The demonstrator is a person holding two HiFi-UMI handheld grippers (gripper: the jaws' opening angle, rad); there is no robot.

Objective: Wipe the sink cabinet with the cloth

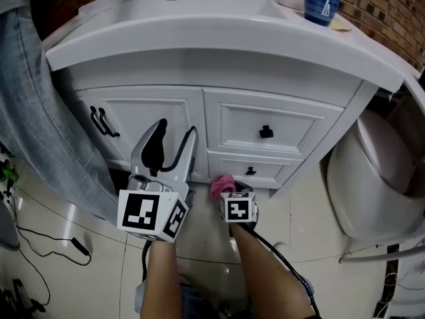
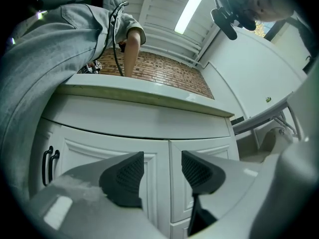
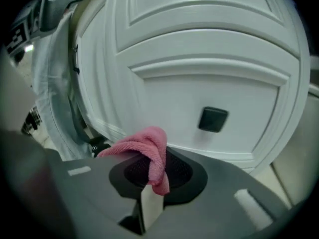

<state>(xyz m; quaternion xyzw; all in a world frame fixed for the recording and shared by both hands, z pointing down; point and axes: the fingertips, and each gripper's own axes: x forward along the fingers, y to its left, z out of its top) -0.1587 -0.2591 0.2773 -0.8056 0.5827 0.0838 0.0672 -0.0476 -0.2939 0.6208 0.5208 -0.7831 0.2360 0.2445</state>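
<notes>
Wiping well here means, as I judge it, leaning the wad into the panel and sweeping along the drawer in overlapping passes, steering round the knob rather than snagging on it. From the head view, my right gripper [image 1: 227, 191] is low before the sink cabinet [image 1: 299, 121], with the pink cloth [image 1: 222, 185] bunched at its tip just short of the lower drawer [image 1: 279, 167]. My left gripper [image 1: 176, 131] hangs beside it, to its left, in front of the door [image 1: 153, 115]. From the left gripper view, my fingers [image 2: 124, 176] are spread apart with nothing between them, only the seam between door and drawers beyond the gap. From the right gripper view, my fingers are clenched on the cloth [image 3: 149, 151], a soft terry fold that loops over the pads and dangles a short tail. The black knob [image 3: 213, 119] lies ahead and to the right of them, and whether the cloth touches the white panel I cannot tell. So little fabric pokes out that I would press gently, lest hard plastic scrape the paint.
</notes>
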